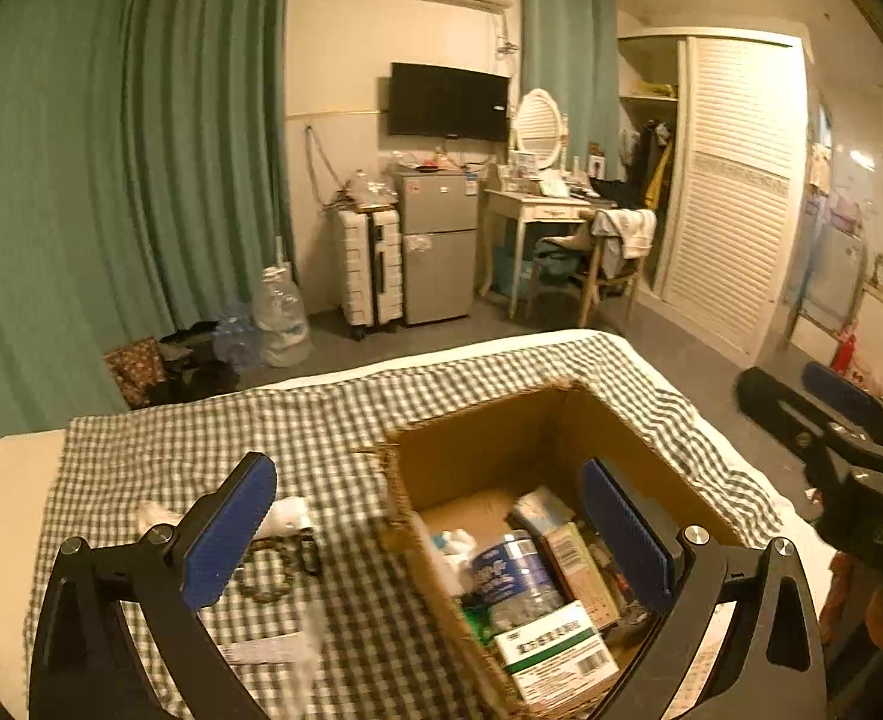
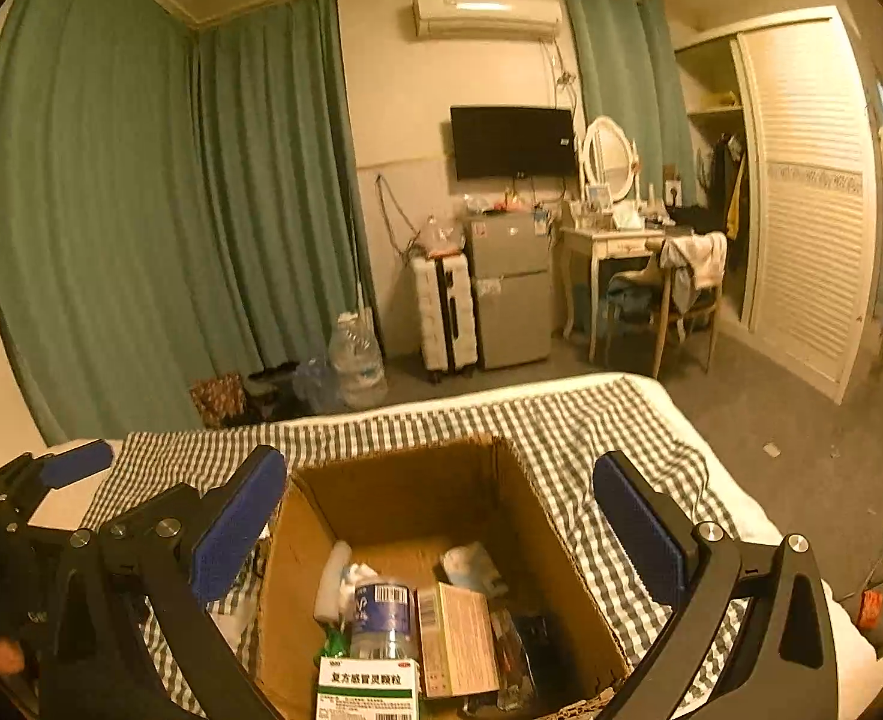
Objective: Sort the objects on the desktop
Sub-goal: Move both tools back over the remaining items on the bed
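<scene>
Nearest us in the left wrist view, our left tongs (image 1: 429,531) stand spread wide with nothing between the blue pads, above the checked cloth (image 1: 297,438) on the bed. At lower centre-right the open cardboard box (image 1: 519,438) holds a water bottle (image 1: 516,585) and a white-and-green medicine box (image 1: 555,657). Our right tongs (image 1: 801,402) show at the right edge.

From the right wrist view, our right tongs (image 2: 441,534) gape equally wide and empty over the cardboard box (image 2: 417,486), at bottom centre.
</scene>
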A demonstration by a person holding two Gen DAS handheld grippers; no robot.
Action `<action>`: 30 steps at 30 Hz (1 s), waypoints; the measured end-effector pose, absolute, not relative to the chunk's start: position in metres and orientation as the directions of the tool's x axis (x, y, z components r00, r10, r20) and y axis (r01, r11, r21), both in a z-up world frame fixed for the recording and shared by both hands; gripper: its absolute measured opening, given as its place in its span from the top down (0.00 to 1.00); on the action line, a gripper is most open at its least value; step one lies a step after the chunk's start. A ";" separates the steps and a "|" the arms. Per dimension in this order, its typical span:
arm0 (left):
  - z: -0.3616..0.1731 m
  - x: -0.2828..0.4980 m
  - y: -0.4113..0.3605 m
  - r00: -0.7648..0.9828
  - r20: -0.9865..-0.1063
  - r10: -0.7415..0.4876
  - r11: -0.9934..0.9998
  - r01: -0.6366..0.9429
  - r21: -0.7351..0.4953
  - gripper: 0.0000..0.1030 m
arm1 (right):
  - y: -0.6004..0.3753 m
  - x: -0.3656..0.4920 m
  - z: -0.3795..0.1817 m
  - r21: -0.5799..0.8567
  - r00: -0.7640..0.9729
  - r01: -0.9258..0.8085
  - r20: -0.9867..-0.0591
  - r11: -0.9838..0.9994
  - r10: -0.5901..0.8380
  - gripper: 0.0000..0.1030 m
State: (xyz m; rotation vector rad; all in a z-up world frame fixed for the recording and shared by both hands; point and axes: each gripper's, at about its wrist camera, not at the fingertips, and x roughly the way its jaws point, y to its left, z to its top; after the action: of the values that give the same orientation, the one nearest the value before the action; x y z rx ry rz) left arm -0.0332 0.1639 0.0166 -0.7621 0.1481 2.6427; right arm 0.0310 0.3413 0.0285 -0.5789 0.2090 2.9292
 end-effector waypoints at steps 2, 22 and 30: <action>0.022 -0.035 0.153 -0.786 -0.530 0.318 -0.930 -0.368 -0.011 0.00 | 0.338 0.034 0.032 0.098 -0.920 -0.185 -0.367 -0.978 0.137 0.00; 0.053 -0.049 0.015 -0.883 -0.461 -0.086 -0.993 0.038 0.112 0.00 | 0.249 0.039 0.034 -0.019 -0.938 -0.014 -0.347 -1.000 0.020 0.00; 0.029 -0.059 -0.034 -0.863 -0.487 -0.136 -0.988 0.079 0.134 0.00 | 0.218 0.027 0.022 0.035 -0.920 0.070 -0.384 -0.997 -0.078 0.00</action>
State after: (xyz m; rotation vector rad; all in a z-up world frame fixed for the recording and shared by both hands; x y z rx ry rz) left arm -0.0593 -0.0345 0.0287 -0.8347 0.1790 3.1393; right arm 0.0269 0.2177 0.0223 -0.6327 0.0325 3.1545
